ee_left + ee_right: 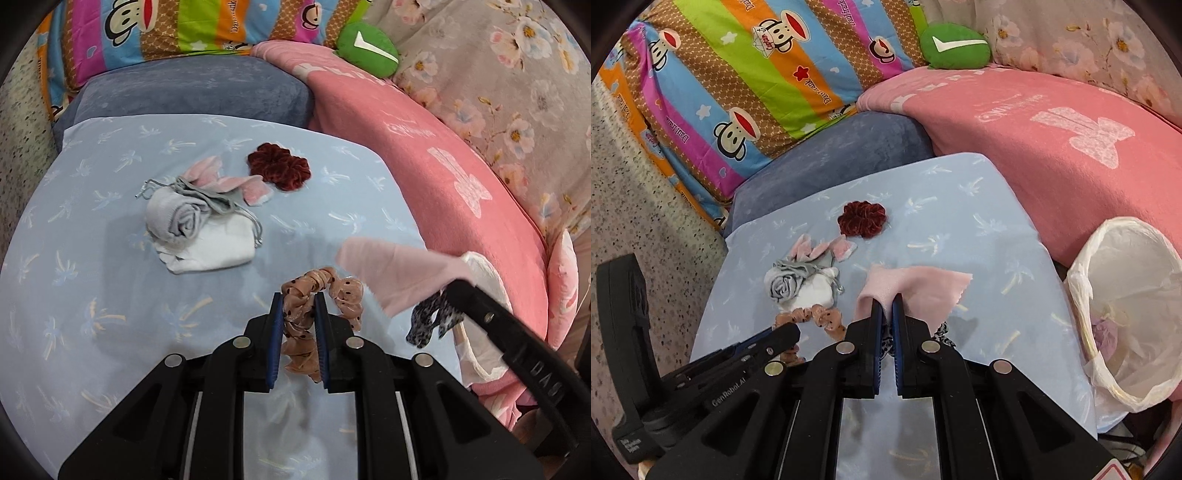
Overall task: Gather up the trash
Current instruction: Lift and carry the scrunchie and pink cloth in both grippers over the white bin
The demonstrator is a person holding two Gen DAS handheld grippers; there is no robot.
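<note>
Left wrist view shows the left gripper (298,295) jaws clenched on a crinkled dotted tan scrunchie (319,295); the right gripper (886,301) pinches soft pink cloth (916,286), left of the white-lined bin (1130,306).

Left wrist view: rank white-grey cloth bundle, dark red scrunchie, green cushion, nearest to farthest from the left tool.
From the left tool, shut on the tan dotted scrunchie:
1. White-grey cloth bundle, ahead to the left on the blue sheet.
2. Dark red scrunchie, farther up, mid-sheet.
3. Green cushion, far back, upper right.
</note>
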